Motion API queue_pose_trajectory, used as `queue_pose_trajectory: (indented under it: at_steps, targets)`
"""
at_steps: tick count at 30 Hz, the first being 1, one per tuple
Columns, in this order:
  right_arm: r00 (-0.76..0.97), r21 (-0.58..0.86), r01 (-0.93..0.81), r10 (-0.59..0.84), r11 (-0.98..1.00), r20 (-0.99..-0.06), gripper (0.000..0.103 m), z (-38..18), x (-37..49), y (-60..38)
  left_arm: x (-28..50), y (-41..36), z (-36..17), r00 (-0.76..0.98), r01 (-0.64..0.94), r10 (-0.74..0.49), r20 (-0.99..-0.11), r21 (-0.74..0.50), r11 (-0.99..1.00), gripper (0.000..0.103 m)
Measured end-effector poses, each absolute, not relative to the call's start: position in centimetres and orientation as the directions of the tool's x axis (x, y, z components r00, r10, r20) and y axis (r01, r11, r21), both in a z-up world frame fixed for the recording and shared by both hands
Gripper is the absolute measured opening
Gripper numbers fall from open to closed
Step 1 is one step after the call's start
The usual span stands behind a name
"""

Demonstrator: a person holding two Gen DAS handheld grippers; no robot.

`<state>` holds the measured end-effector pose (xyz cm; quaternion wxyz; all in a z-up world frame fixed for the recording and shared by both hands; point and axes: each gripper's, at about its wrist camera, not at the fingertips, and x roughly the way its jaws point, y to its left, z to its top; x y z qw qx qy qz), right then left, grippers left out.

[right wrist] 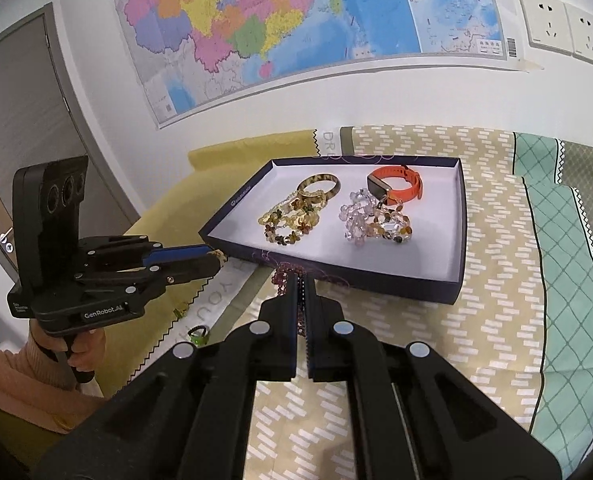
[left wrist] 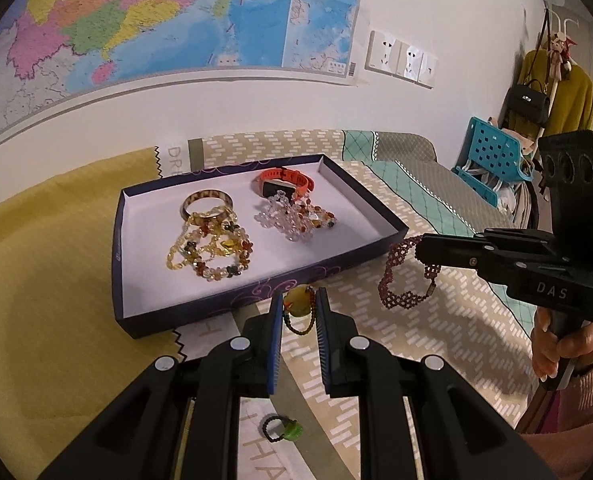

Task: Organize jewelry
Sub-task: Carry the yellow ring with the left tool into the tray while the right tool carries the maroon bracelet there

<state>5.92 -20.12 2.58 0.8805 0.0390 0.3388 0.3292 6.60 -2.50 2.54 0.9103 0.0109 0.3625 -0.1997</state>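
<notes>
A shallow dark-blue tray [left wrist: 144, 264] [right wrist: 428, 252] with a white floor lies on the bed. It holds an amber bangle [left wrist: 207, 202], yellow bead bracelets [left wrist: 208, 252], an orange watch [left wrist: 284, 182] and clear bead bracelets [left wrist: 296, 220]. My left gripper [left wrist: 299, 300] [right wrist: 216, 261] is shut on a dark bead string with a yellow-green pendant [left wrist: 296, 305], just in front of the tray's near wall. My right gripper [right wrist: 301, 280] [left wrist: 421, 249] is shut on a dark-red beaded necklace [left wrist: 400, 280] [right wrist: 282, 274], which hangs from it beside the tray's near right corner.
A small green ring [left wrist: 284, 429] [right wrist: 198, 334] lies on the patterned bedspread [left wrist: 436, 340] below my left gripper. A yellow blanket [left wrist: 36, 300] covers the left side. The wall with a map [left wrist: 156, 20] stands behind the tray; a blue crate [left wrist: 492, 156] sits at the far right.
</notes>
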Motion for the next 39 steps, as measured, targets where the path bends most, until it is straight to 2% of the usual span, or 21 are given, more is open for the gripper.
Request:
queue_pose_trajectory:
  at_steps: [39]
  targets:
    - [0.576, 0.262, -0.571, 0.607, 0.778, -0.548, 0.003, 4.1, 7.8, -19.2, 8.1, -1.7, 3.6, 0.687, 0.349, -0.338, -0.643, -0.115, 0.93, 0.014]
